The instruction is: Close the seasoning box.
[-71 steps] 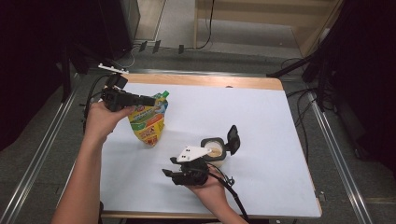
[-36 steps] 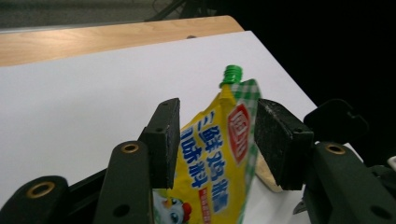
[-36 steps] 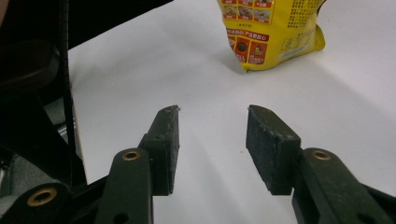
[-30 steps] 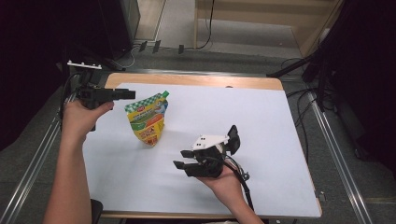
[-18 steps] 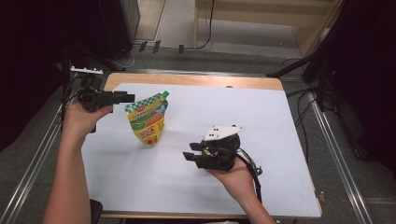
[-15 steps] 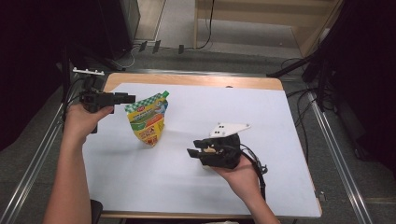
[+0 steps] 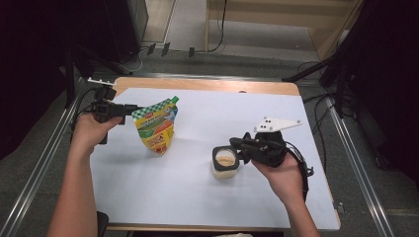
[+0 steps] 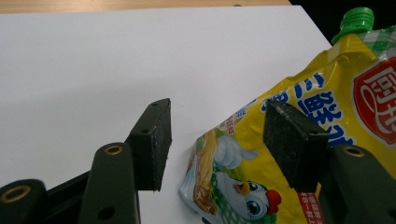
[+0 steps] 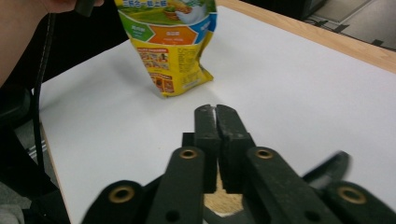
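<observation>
Closing my right gripper (image 7: 236, 150) has just brought its jaws flat together with nothing between them, and it is hovering over the open jar (image 7: 225, 163) of pale granules mid-table, its flip lid swung back. My left gripper (image 8: 219, 140) has been opening and is standing half wide, bracketing the upright yellow spouted pouch (image 7: 155, 124) at the table's left without pinching it; I judge the pouch grab is coming next

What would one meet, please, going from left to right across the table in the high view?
Left gripper in the person's left hand → yellow stand-up pouch with a green cap → small open jar of beige powder → right gripper with its grey three-cornered plate.
</observation>
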Demonstrator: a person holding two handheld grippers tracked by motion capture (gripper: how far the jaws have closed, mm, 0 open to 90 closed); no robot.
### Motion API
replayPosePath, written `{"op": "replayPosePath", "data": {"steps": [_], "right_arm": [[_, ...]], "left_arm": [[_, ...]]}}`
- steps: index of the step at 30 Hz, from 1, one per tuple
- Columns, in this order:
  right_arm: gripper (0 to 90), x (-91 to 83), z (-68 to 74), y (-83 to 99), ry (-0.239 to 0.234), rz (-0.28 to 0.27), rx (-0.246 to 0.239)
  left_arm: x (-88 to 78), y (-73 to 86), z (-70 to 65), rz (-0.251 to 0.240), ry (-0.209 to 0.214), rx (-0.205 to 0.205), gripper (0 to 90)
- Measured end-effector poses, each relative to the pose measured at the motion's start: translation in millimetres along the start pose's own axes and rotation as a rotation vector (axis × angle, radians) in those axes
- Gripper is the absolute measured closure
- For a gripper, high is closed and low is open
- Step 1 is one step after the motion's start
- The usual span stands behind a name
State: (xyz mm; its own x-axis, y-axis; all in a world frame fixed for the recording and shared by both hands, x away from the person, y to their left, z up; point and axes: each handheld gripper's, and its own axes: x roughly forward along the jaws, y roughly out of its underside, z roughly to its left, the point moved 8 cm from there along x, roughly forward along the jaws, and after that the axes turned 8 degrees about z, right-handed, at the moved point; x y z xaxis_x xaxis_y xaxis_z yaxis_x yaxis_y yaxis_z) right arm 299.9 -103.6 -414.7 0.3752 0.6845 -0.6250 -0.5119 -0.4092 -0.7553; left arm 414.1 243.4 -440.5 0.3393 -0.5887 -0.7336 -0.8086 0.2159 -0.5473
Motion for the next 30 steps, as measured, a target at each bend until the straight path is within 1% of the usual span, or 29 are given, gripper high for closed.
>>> {"op": "replayPosePath", "data": {"steps": [2,4,7,8,10,12,13,15,16,20,21,25,30], "right_arm": [[90.0,-2.9,-8.0,2.3,0.008,-0.001,0.016],[90.0,-4.9,-17.6,5.5,0.029,0.001,0.031],[90.0,-6.5,-31.6,11.3,0.043,-0.006,0.071],[90.0,-6.5,-35.8,13.5,0.047,-0.005,0.082],[90.0,-6.3,-40.5,16.4,0.034,-0.010,0.103],[90.0,-7.7,-42.7,17.0,0.038,-0.017,0.108],[90.0,-10.0,-43.6,16.1,0.038,-0.028,0.107],[90.0,-15.4,-44.5,14.5,0.024,-0.046,0.120],[90.0,-18.3,-45.3,13.9,0.025,-0.055,0.127],[90.0,-23.8,-50.6,15.3,0.045,-0.058,0.137],[90.0,-23.1,-51.9,16.6,0.055,-0.051,0.140],[90.0,-12.8,-55.2,23.1,0.066,-0.020,0.144],[90.0,-6.7,-56.5,26.6,0.037,-0.015,0.160]], "left_arm": [[0.6,0.2,-0.3,0.003,-0.001,0.005,42.7],[1.6,-0.2,-1.1,0.000,0.003,0.009,42.8],[2.3,-0.6,-2.4,0.001,0.012,0.009,42.7],[2.5,-0.8,-2.7,0.000,0.007,0.009,42.4],[2.6,-1.0,-4.2,0.000,0.020,0.010,42.0],[2.4,-1.5,-6.2,-0.004,0.032,0.013,41.9],[2.1,-1.7,-6.8,-0.006,0.034,0.014,41.9],[1.7,-1.8,-6.9,-0.009,0.032,0.016,41.8],[1.6,-1.8,-6.7,-0.009,0.031,0.016,41.8],[2.4,-1.5,-6.8,-0.005,0.028,0.020,41.8],[2.8,-1.5,-6.8,-0.005,0.028,0.020,41.8],[5.0,-1.2,-5.9,0.002,0.021,0.019,41.9],[6.8,-1.3,-6.6,0.006,0.021,0.027,41.8]]}}
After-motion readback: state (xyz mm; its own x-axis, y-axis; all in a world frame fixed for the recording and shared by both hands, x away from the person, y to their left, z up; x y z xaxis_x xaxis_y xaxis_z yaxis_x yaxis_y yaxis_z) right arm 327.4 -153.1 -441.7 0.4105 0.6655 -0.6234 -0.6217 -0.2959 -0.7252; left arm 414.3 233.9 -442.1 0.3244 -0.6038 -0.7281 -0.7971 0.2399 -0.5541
